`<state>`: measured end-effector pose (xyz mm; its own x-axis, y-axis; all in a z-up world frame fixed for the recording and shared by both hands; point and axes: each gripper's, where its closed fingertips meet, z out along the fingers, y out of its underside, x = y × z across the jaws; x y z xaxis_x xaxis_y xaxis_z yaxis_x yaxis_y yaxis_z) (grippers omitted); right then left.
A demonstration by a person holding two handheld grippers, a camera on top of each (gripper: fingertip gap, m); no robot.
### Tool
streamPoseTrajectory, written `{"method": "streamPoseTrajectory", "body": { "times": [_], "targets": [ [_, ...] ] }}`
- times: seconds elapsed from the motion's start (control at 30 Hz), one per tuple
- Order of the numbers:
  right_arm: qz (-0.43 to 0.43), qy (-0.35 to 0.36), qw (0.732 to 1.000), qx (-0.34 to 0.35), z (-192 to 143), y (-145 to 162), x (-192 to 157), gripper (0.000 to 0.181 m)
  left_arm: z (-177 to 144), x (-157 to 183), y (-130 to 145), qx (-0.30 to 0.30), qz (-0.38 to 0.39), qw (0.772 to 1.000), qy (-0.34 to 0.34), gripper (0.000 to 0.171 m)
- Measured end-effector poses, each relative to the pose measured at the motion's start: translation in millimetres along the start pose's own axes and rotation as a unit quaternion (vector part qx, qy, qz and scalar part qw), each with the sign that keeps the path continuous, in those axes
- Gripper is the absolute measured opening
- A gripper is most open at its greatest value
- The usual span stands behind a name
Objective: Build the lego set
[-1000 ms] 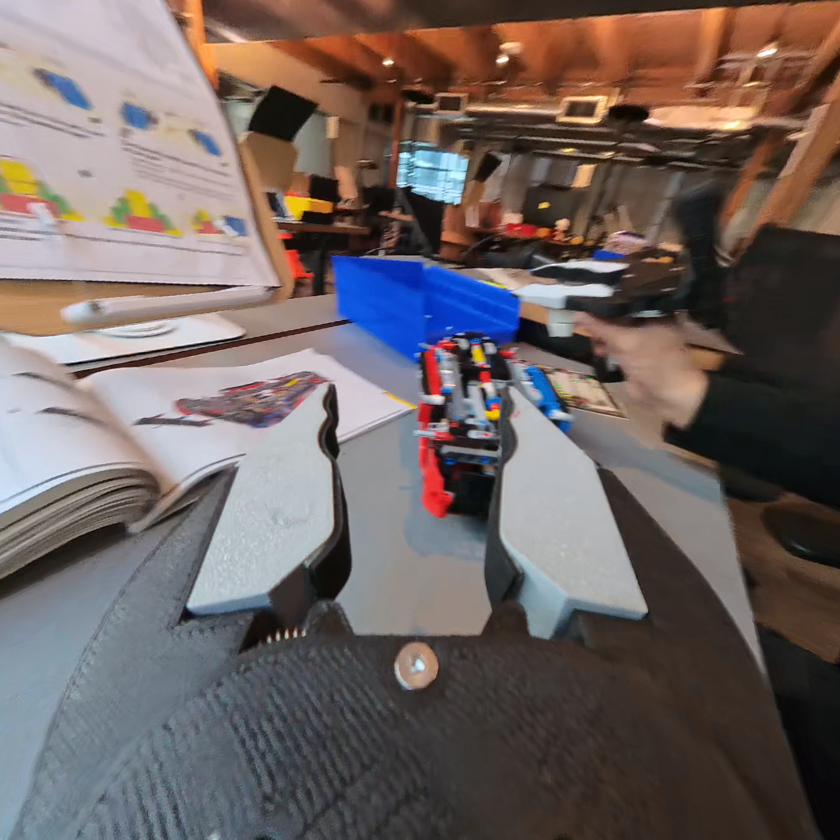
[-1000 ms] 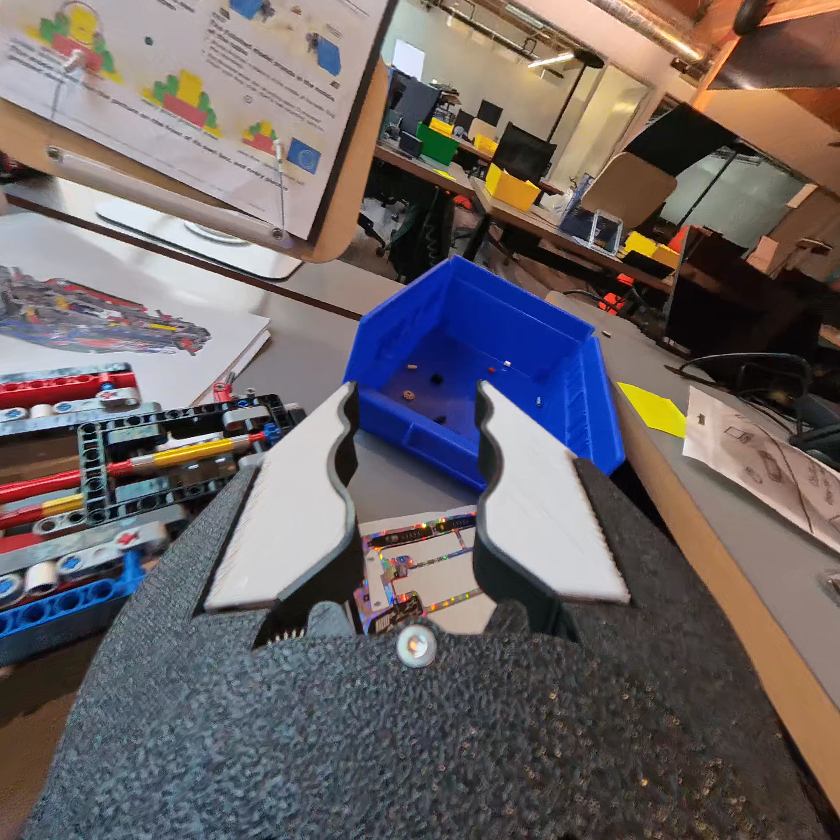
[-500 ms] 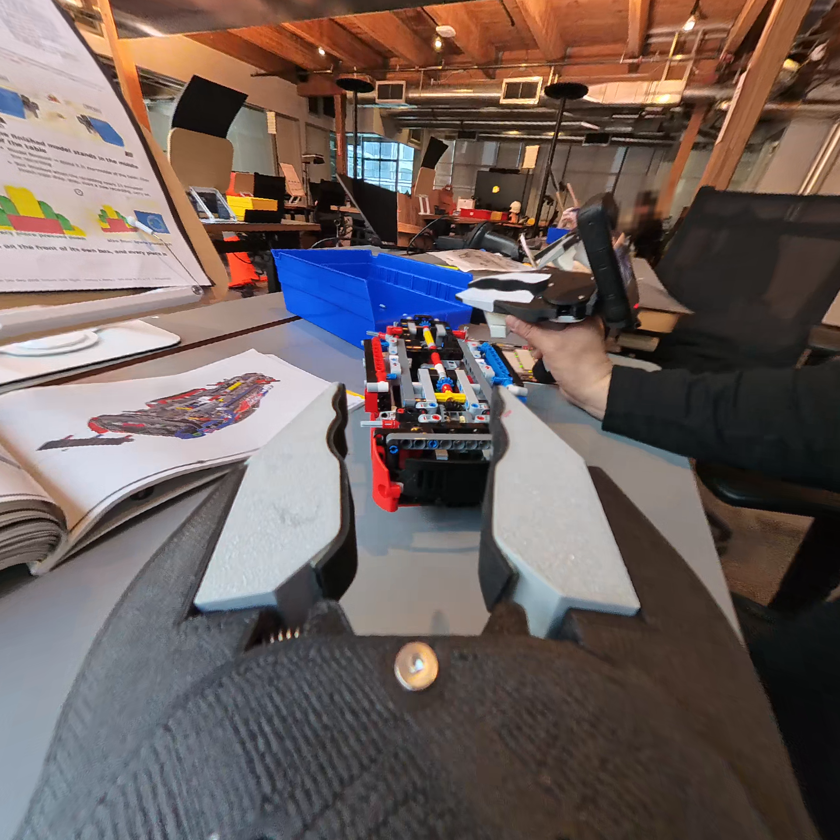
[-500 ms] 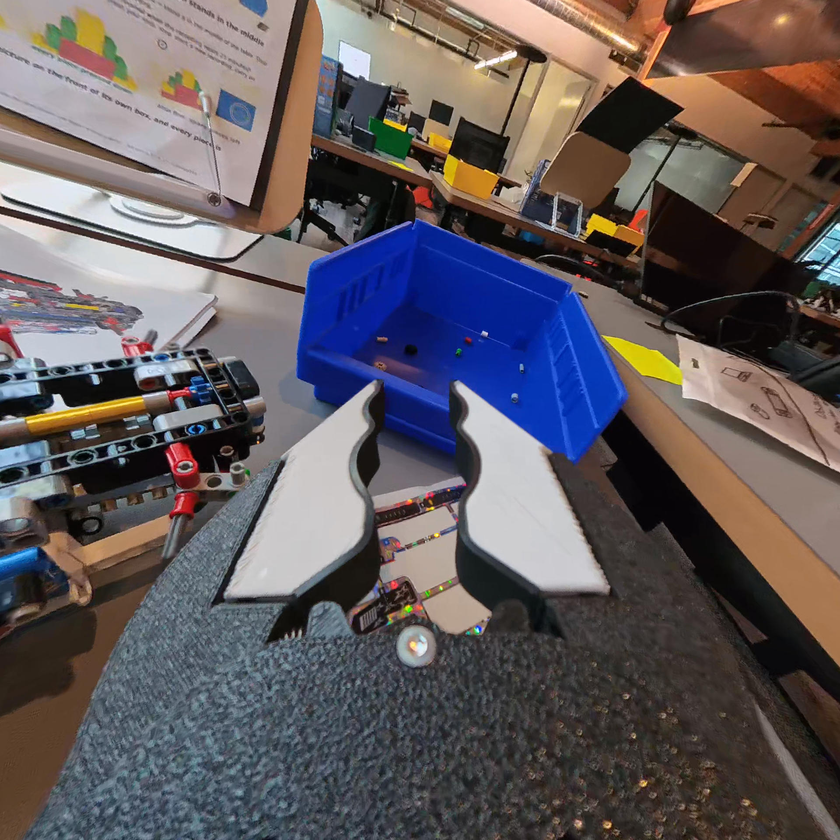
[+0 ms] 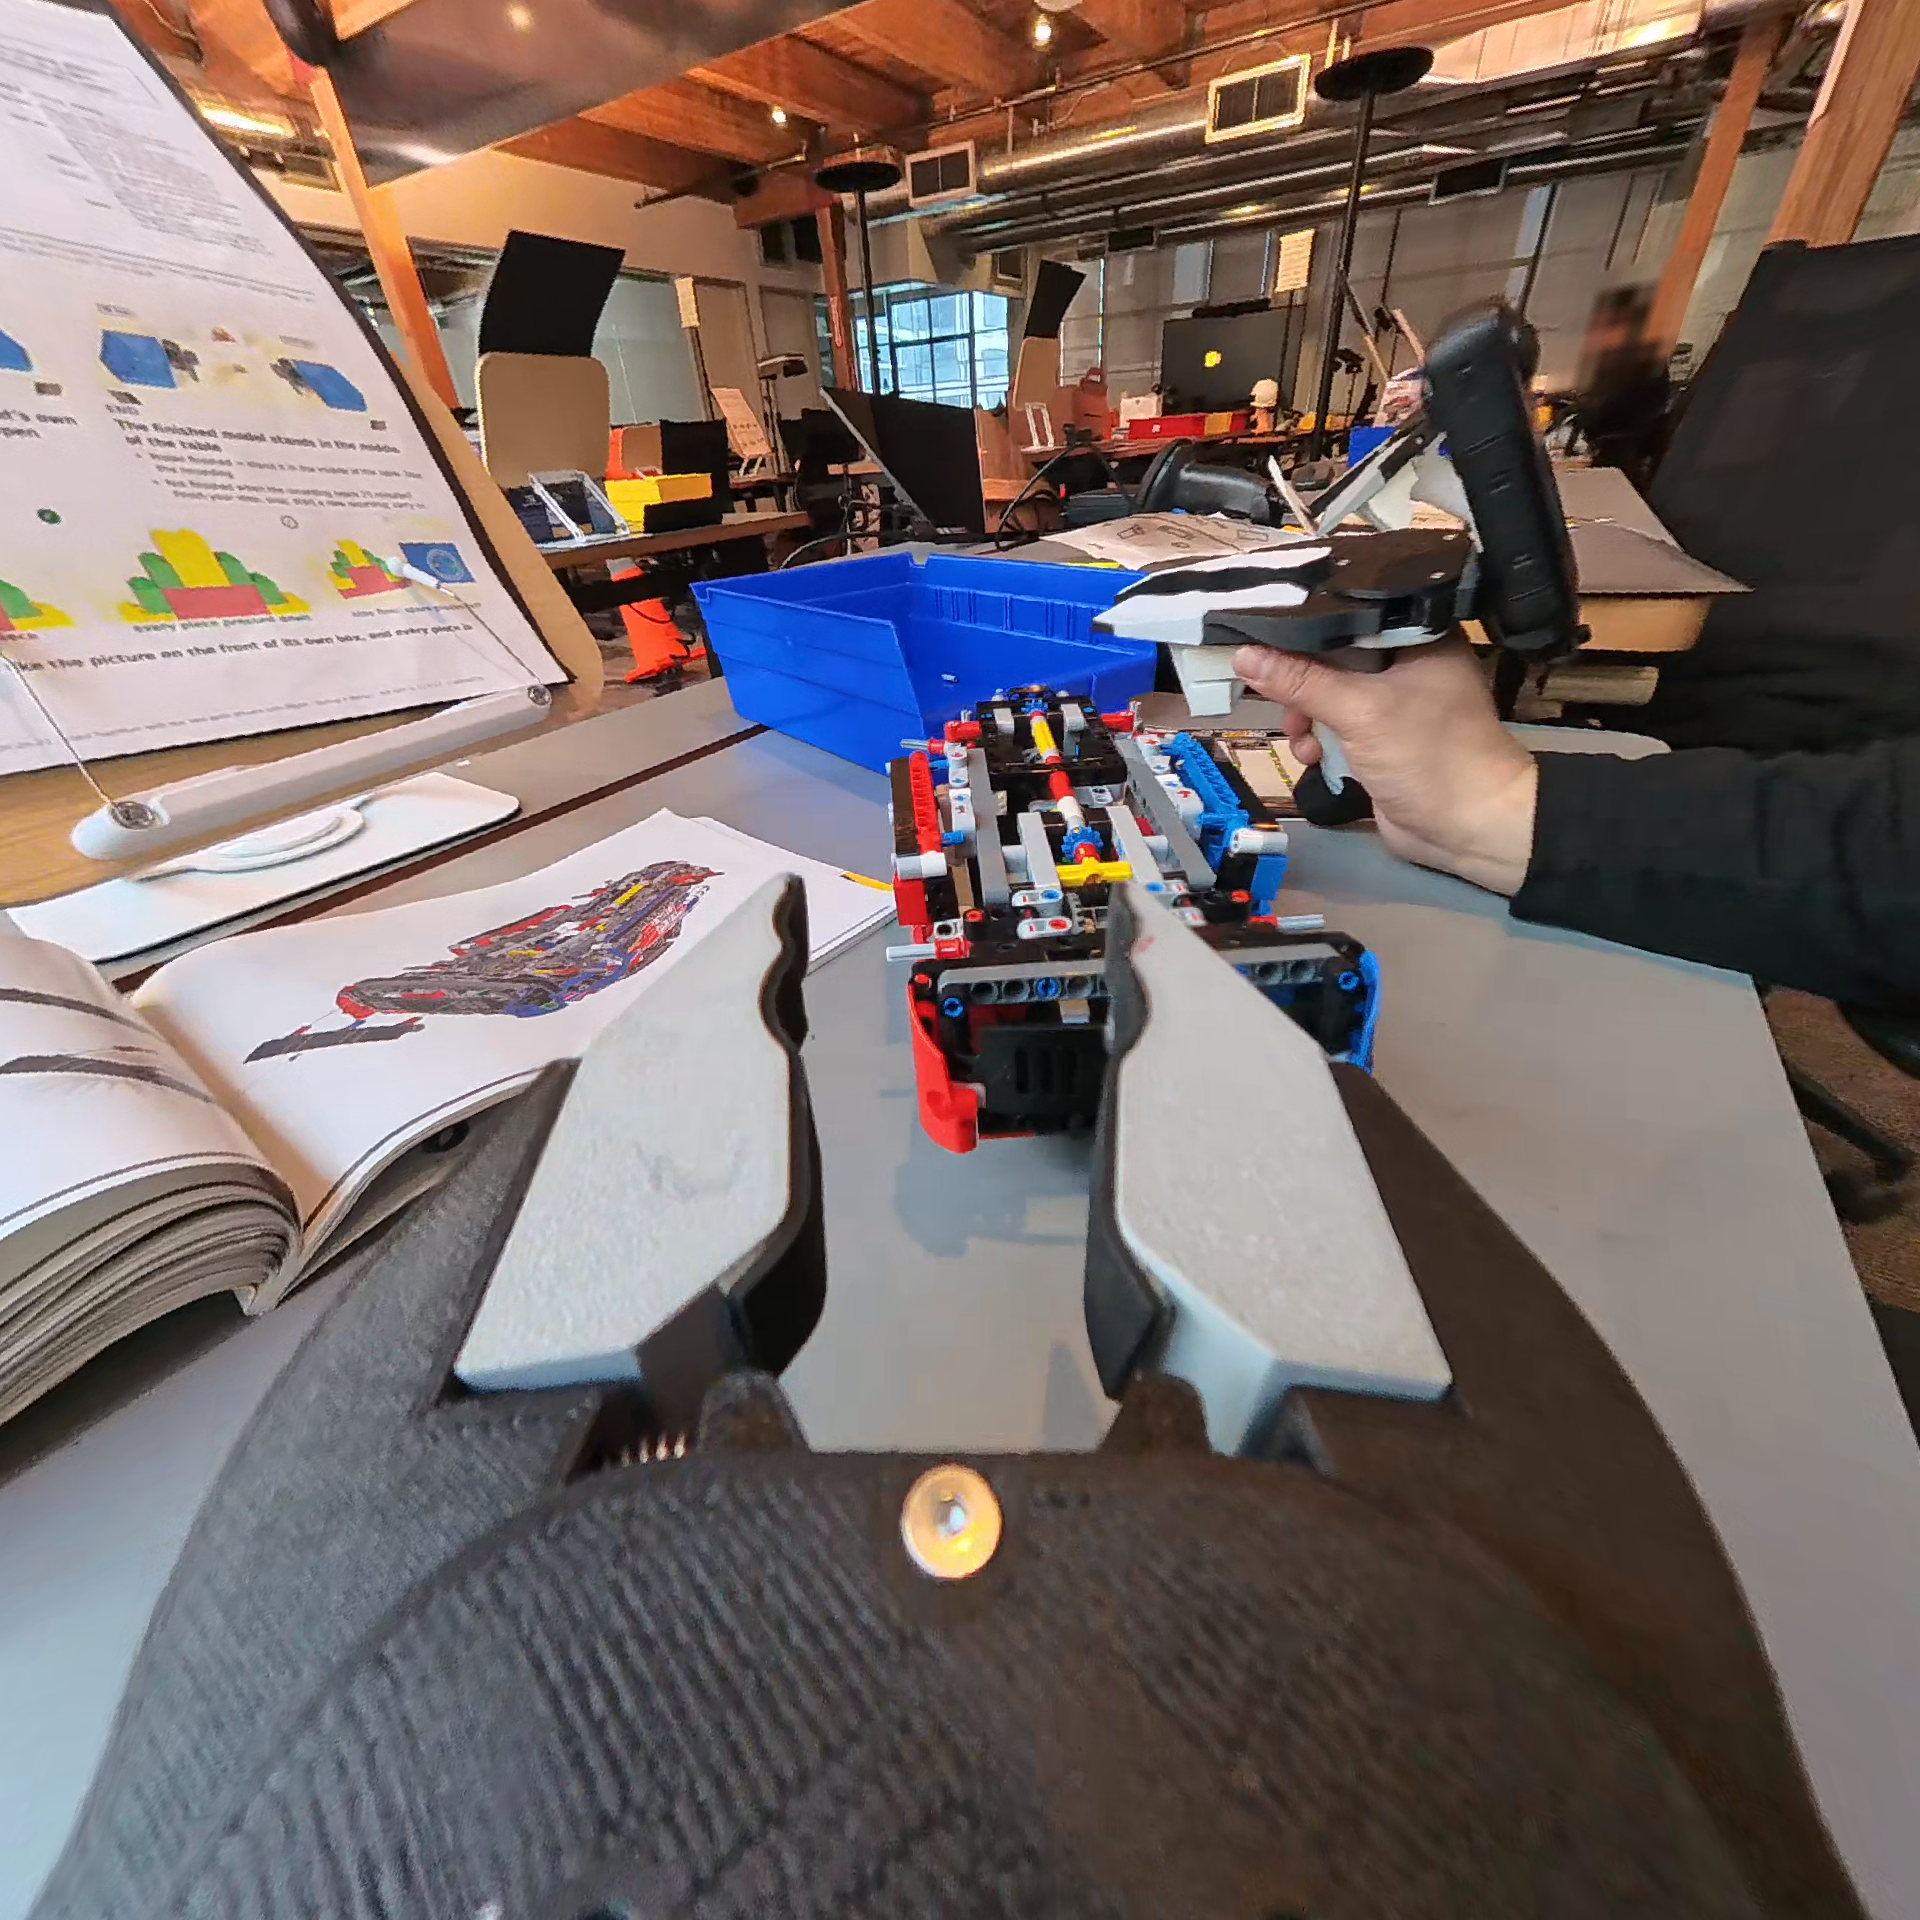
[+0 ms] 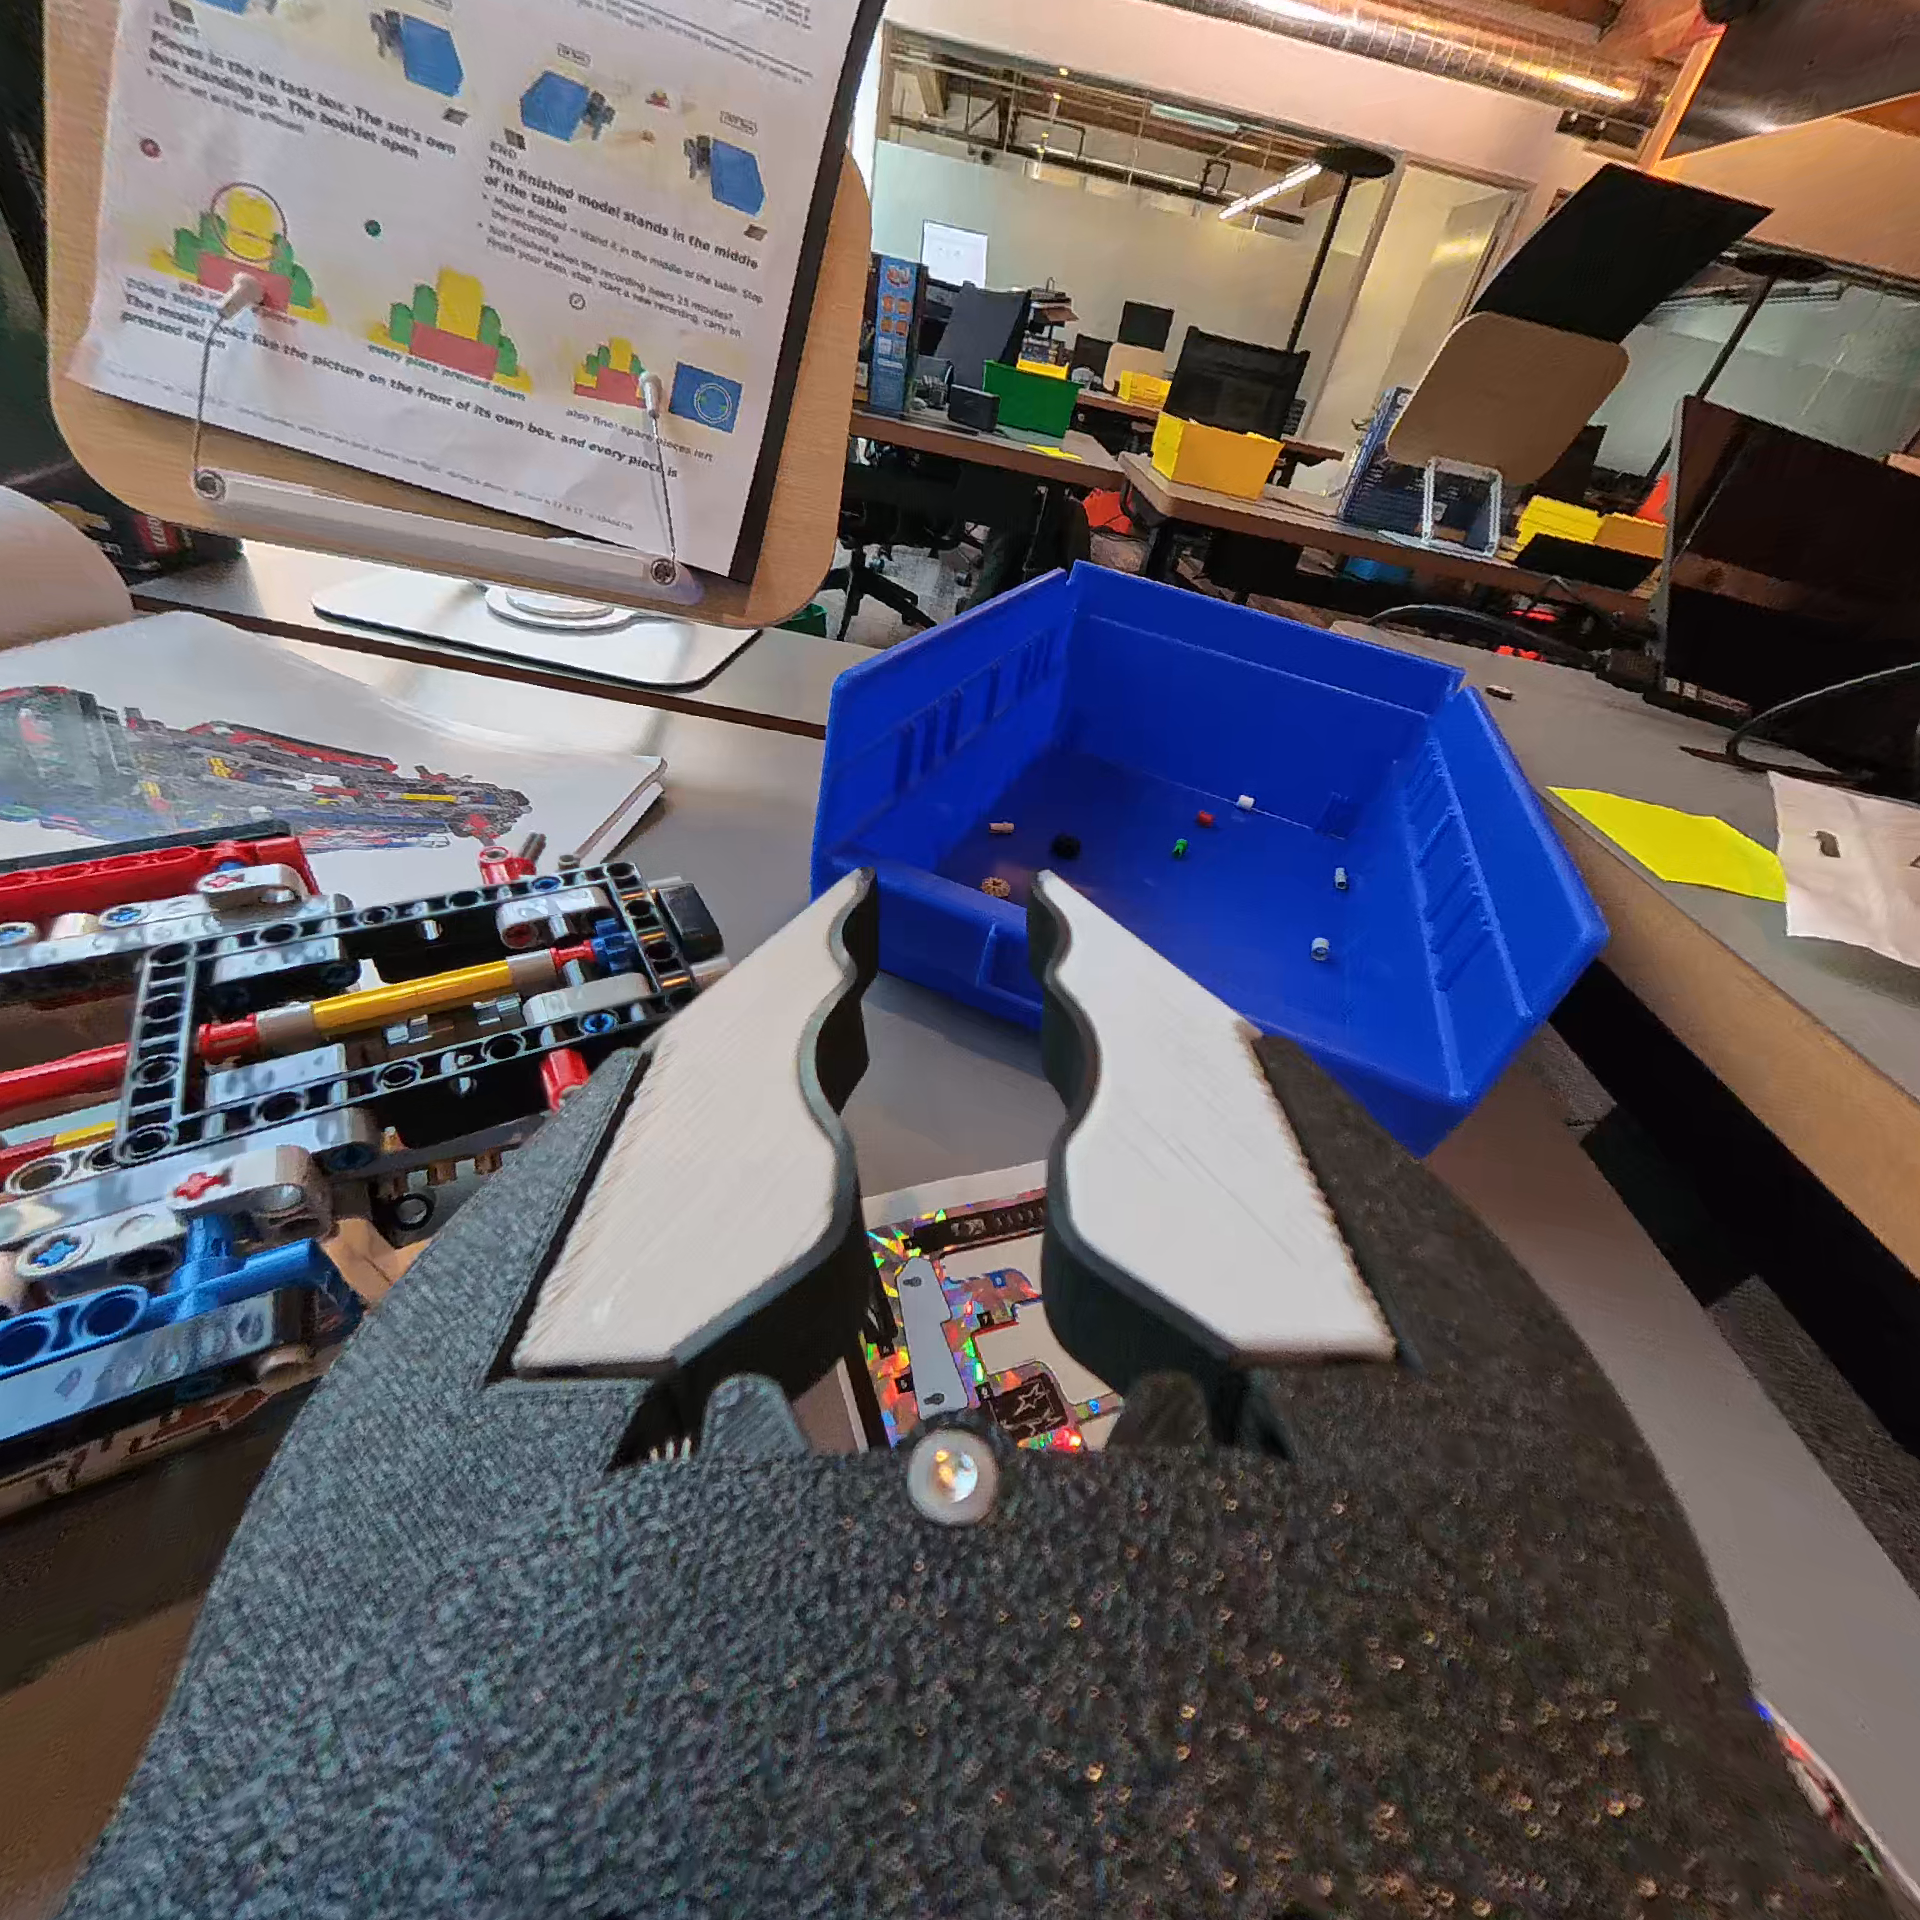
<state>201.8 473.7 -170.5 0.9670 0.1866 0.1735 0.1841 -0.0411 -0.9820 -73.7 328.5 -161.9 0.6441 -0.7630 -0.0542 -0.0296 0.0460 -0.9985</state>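
The half-built lego model [image 5: 1081, 894] lies flat on the grey worktop [image 5: 1538, 1143], a long frame of black, grey, red and blue beams with a yellow rod along its middle. The left gripper [image 5: 951, 925] hangs low just in front of the model's near end with its jaws spread and nothing between them; its right finger overlaps that end in the left wrist view, though contact cannot be told.

The right gripper [image 6: 951, 899] is held above the worktop beside the model's far end, pointed at the blue bin [image 6: 1455, 935]. Its jaws stand apart — empty. In the left wrist view a hand [image 5: 1392, 758] in a black sleeve grips its handle.

The bin sits just beyond the model and holds only a few tiny loose pieces [image 6: 1195, 831] scattered on its floor. A shiny sticker sheet [image 6: 956, 1309] lies on the worktop under the right gripper.

An open instruction booklet [image 5: 436, 997] lies left of the model, and behind it a printed sheet on a stand [image 5: 208, 416] leans upright — the model is near the booklet's edge.
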Motion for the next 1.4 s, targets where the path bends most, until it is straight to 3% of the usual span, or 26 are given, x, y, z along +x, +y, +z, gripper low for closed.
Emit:
{"method": "streamPoseTrajectory", "body": {
  "times": [0.43, 0.53, 0.67, 0.83, 0.97, 1.03, 1.1, 1.17, 1.27, 1.4],
  "targets": [
    [0.024, -0.026, 0.999, 0.01, 5.9, -2.0, -4.8, 0.025, -0.4, -6.3, 1.9, -0.003, -0.029, 1.0, 0.002, 0.055],
    [0.024, -0.022, 0.999, 0.016, 5.1, -3.2, -3.4, 0.023, -4.8, 6.4, -4.5, 0.021, -0.022, 0.999, 0.045, 0.054],
    [0.007, -0.016, 1.0, 0.012, 6.2, -2.4, -5.6, 0.023, -9.0, 4.3, -12.5, 0.057, -0.014, 0.997, 0.043, 0.044],
    [0.01, -0.039, 0.999, 0.026, 2.2, -9.7, -15.7, 0.024, -8.4, 12.0, -10.6, 0.043, 0.025, 0.998, 0.044, 0.044],
    [0.05, -0.038, 0.994, 0.09, -14.3, -36.1, -7.7, 0.021, -20.1, 9.8, -21.1, 0.039, 0.063, 0.997, 0.017, 0.024],
    [0.05, -0.03, 0.993, 0.101, -17.7, -37.6, -4.8, 0.018, -32.3, -7.5, -30.5, 0.033, 0.047, 0.998, -0.005, 0.015],
    [0.048, -0.017, 0.996, 0.076, -15.0, -27.0, -0.9, 0.018, -53.6, -26.5, -40.6, -0.024, 0.058, 0.998, 0.005, 0.016],
    [0.068, -0.017, 0.995, 0.07, -14.8, -22.6, 3.1, 0.018, -83.1, -49.1, -32.0, -0.158, 0.079, 0.984, 0.032, 0.015],
    [0.103, -0.025, 0.992, 0.073, -13.8, -20.6, 7.2, 0.018, -130.1, -84.8, -4.2, -0.313, 0.147, 0.936, 0.06, 0.015],
    [0.118, -0.066, 0.988, 0.073, -12.9, -19.8, -6.4, 0.013, -154.1, -101.1, 39.6, -0.422, 0.176, 0.884, 0.096, 0.018]
  ]
}}
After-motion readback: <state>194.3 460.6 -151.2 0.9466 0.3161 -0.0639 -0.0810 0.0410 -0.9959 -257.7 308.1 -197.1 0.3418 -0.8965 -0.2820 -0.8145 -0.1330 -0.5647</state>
